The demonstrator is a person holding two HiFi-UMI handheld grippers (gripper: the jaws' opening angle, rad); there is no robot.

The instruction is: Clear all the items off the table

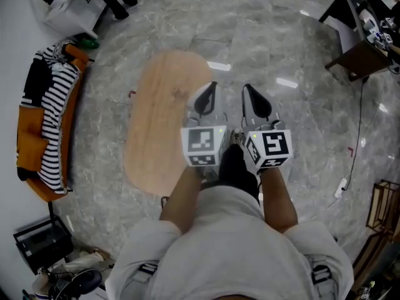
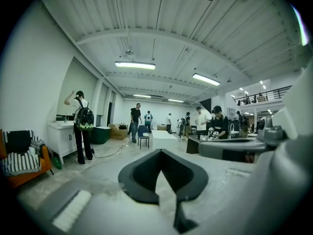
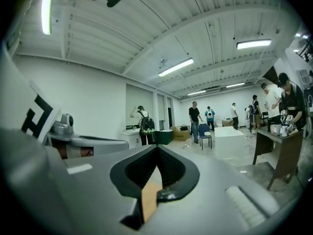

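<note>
An oval wooden table [image 1: 164,120] stands on the grey marble floor, and its top shows only bare wood. My left gripper [image 1: 208,95] and right gripper [image 1: 253,99] are held side by side over the table's right edge and the floor beside it, pointing away from me. Both are shut with nothing between their jaws. In the left gripper view the left gripper [image 2: 161,153] points level into the room, its black pads meeting at the tip. The right gripper [image 3: 157,148] looks the same in its own view.
An orange sofa [image 1: 47,130] with striped cloth stands to the left. A white cabinet [image 1: 72,5] is at the back left, a dark desk [image 1: 359,58] at the back right. A cable [image 1: 356,149] runs across the floor on the right. Several people [image 2: 138,119] stand far off.
</note>
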